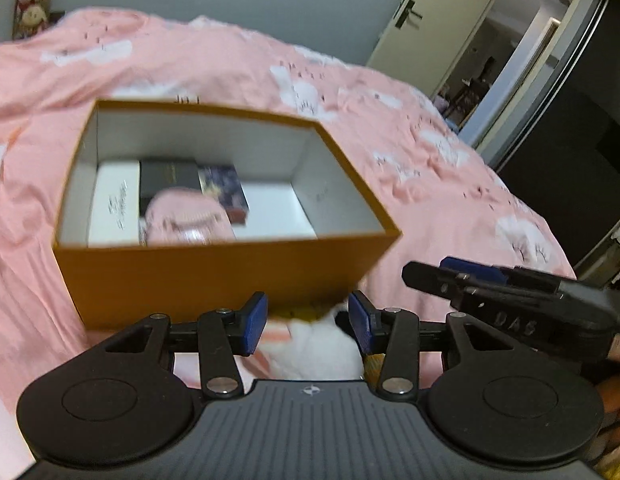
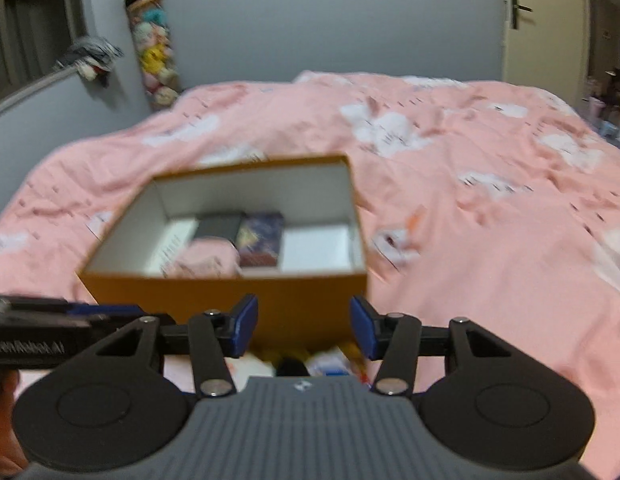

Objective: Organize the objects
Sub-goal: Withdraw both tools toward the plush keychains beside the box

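Observation:
An open orange box (image 1: 214, 276) with a white inside stands on the pink bed, also seen in the right wrist view as the orange box (image 2: 226, 300). In it lie a white box (image 1: 114, 204), a black box (image 1: 168, 178), a dark blue patterned box (image 1: 224, 188) and a pink soft item (image 1: 186, 220). My left gripper (image 1: 308, 320) hangs just in front of the box's near wall, open, with nothing pressed between its pads. My right gripper (image 2: 304, 325) is also open and empty before the same wall. Each gripper shows side-on in the other's view: the right gripper (image 1: 441, 274), the left gripper (image 2: 90, 312).
The pink duvet (image 2: 489, 240) with white patches covers the whole bed. Small blurred yellow and white items (image 2: 329, 360) lie on the bed under the right gripper. A hanging row of plush toys (image 2: 154, 52) and a window sill are at the far left; a door (image 1: 405, 16) stands at the right.

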`<action>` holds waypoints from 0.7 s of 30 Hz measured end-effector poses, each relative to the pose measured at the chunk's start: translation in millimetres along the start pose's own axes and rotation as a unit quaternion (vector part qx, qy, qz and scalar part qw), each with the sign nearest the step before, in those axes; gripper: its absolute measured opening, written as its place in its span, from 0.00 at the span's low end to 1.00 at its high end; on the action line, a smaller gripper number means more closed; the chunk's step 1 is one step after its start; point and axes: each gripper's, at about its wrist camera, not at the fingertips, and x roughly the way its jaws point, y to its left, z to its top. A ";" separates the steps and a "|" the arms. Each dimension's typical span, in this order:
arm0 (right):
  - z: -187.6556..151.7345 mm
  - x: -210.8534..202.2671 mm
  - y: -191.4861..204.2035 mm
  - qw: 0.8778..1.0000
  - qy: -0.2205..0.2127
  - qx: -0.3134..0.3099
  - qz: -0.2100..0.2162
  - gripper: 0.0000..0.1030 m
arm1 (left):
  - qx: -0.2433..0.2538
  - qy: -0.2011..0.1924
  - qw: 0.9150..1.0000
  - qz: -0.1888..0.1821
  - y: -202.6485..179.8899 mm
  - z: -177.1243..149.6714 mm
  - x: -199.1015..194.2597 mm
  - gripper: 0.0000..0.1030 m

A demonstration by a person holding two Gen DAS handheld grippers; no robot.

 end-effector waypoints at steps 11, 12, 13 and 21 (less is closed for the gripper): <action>-47.3 22.5 6.0 0.994 0.050 -0.050 -0.077 0.24 | -0.060 0.067 0.996 0.026 18.2 -26.0 20.9 0.50; -50.0 25.0 7.3 0.994 0.053 -0.057 -0.081 0.24 | -0.064 0.070 0.995 0.024 19.5 -26.5 22.3 0.49; -52.0 28.1 8.4 0.993 0.057 -0.063 -0.085 0.24 | -0.068 0.074 0.995 0.021 21.0 -26.5 24.5 0.49; -63.0 44.4 24.2 0.988 0.081 -0.109 -0.076 0.33 | -0.115 0.103 0.988 0.015 34.3 -28.6 34.5 0.49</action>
